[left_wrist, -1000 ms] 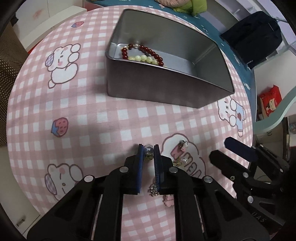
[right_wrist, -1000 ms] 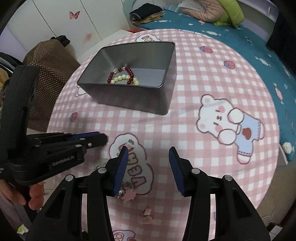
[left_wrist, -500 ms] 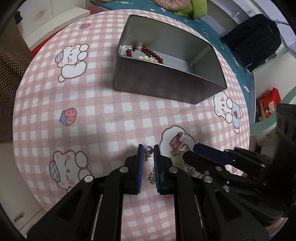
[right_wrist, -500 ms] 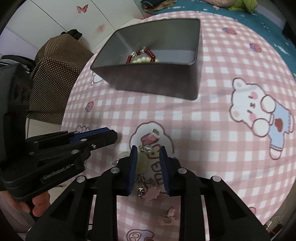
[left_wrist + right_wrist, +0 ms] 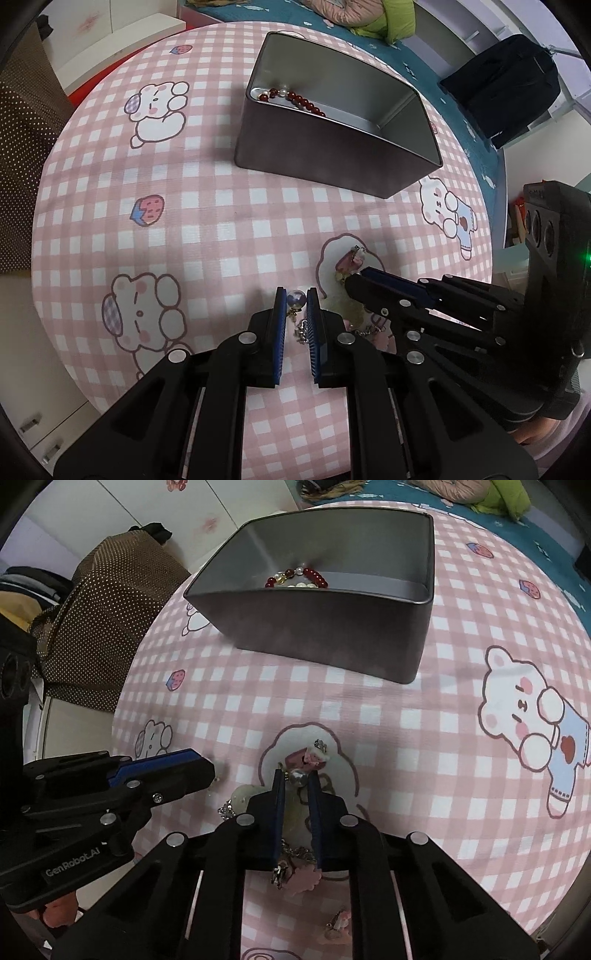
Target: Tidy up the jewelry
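Note:
A grey metal tin stands on the pink checked tablecloth and holds a red bead bracelet and a pale bead bracelet. My left gripper is shut on a silver pearl earring, lifted above the cloth. My right gripper is shut on a second silver pearl earring. A pink charm earring lies on the cloth just beyond the right fingertips. A chain with a pink charm lies under the right gripper.
Another small pink earring lies near the table's front edge. A brown dotted cloth hangs left of the table. A teal bed with clothes is behind it. The two grippers are close side by side.
My right gripper moved forward over the jewelry pile and closed on a pearl earring. My left gripper rose, still holding its pearl earring.

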A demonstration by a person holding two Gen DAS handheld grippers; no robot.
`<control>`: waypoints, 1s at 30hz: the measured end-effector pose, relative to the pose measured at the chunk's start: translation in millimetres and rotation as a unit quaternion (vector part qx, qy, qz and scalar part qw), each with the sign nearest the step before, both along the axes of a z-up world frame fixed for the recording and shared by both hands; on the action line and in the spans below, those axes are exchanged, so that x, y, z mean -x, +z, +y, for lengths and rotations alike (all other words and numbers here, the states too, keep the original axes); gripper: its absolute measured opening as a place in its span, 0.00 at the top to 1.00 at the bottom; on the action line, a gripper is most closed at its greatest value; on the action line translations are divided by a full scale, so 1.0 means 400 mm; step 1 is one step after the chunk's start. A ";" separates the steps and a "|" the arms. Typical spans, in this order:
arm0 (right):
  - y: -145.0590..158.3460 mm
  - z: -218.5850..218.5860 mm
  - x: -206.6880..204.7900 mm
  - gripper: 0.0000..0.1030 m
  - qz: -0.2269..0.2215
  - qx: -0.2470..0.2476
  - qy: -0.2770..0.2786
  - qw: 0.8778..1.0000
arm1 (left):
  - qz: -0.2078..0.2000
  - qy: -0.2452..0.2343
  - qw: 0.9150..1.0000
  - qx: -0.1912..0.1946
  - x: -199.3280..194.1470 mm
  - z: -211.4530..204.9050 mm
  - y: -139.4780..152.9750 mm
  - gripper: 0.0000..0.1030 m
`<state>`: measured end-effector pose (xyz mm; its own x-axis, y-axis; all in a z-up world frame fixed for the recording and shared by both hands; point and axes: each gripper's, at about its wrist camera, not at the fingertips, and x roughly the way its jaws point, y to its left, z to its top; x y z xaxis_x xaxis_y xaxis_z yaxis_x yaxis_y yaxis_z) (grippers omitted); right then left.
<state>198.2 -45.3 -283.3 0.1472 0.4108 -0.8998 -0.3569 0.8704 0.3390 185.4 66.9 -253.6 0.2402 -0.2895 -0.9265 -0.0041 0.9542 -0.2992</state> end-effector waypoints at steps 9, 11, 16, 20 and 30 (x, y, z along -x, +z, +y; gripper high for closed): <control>0.002 0.011 -0.002 0.90 -0.005 0.001 -0.009 1.000 | -0.014 -0.003 1.000 -0.003 0.000 -0.011 0.028 0.90; 0.013 -0.004 -0.003 1.00 -0.007 -0.002 -0.012 1.000 | -0.018 -0.003 1.000 -0.003 -0.003 -0.012 0.037 0.90; 0.036 -0.021 -0.008 1.00 -0.013 -0.007 -0.016 1.000 | -0.030 -0.004 1.000 -0.001 -0.008 -0.008 0.067 0.90; 0.035 -0.030 -0.014 0.97 -0.001 -0.010 -0.023 1.000 | -0.035 -0.007 0.999 -0.005 -0.011 -0.009 0.079 0.90; 0.014 0.009 -0.018 0.83 0.010 0.006 -0.007 1.000 | -0.028 0.007 1.000 -0.009 -0.007 0.001 0.073 0.90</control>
